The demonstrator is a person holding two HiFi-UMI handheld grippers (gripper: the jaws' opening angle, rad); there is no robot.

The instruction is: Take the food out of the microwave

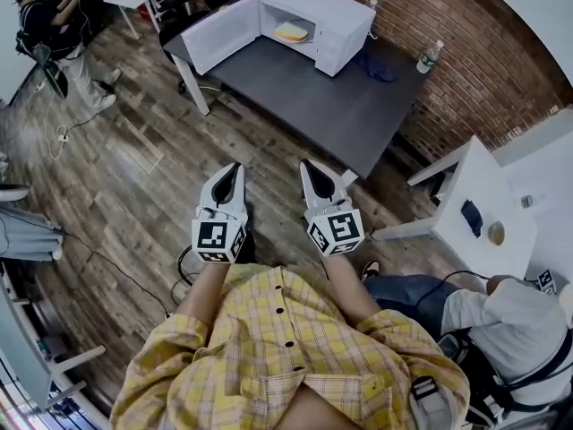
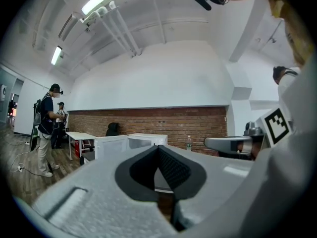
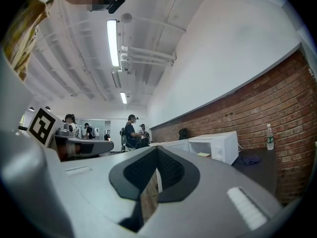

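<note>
A white microwave (image 1: 322,16) stands at the far end of a dark grey table (image 1: 331,106), its door (image 1: 219,34) swung open to the left. Inside lies the food (image 1: 291,32), a flat yellow and orange piece on something pale. My left gripper (image 1: 235,168) and right gripper (image 1: 307,164) are held side by side close to my body, over the wooden floor and short of the table. Both are shut with nothing between the fingertips. The left gripper view shows the left gripper (image 2: 158,148) pointing at the microwave (image 2: 143,140). Beyond the right gripper (image 3: 157,148), the food (image 3: 203,154) shows in the microwave (image 3: 218,145).
A water bottle (image 1: 429,57) and a blue cloth (image 1: 376,68) lie on the table right of the microwave. A white table (image 1: 483,209) and a seated person (image 1: 510,321) are at the right. Another person (image 1: 54,25) stands far left. Cables (image 1: 107,267) run over the floor.
</note>
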